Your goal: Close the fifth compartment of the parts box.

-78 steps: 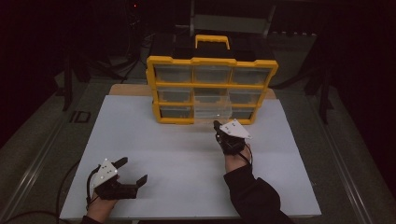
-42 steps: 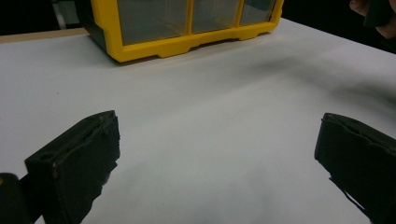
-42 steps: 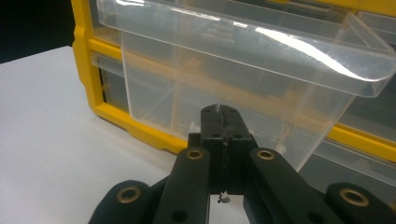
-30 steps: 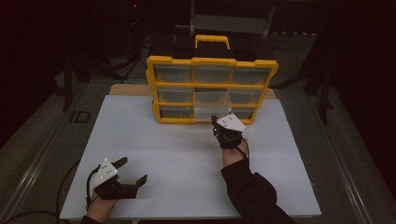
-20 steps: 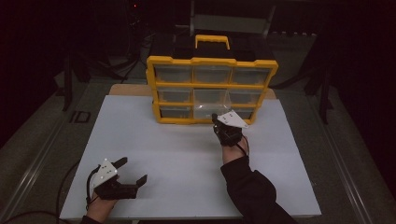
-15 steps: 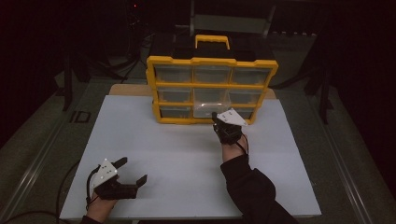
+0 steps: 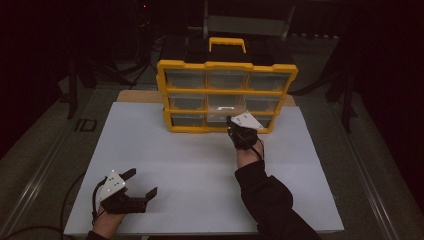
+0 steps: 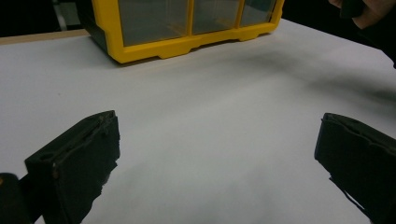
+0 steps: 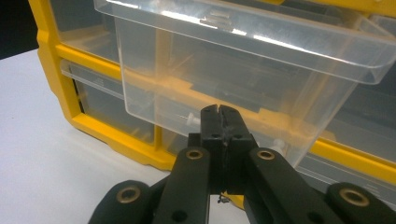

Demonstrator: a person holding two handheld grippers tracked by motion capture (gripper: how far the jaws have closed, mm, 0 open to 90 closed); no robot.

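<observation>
Organizer cabinet [image 7: 227,95]: yellow frame, nine clear drawers, far side of the white table [image 7: 150,150]; heavy enough to stay put as you pull.
Middle drawer [image 9: 243,70]: drawn out, thin clear plastic, light, slippery, brittle; you take it by the front lip.
Right gripper [image 9: 219,112]: jaws pressed together, empty, at that drawer's front.
Left gripper [image 7: 139,183]: jaws wide, idle near you.

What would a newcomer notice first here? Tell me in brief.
The yellow organizer at the far edge of the white table, one clear drawer in its middle row pulled out. The right gripper sits shut at that drawer's front; the left gripper rests open near the table's front left corner.
</observation>
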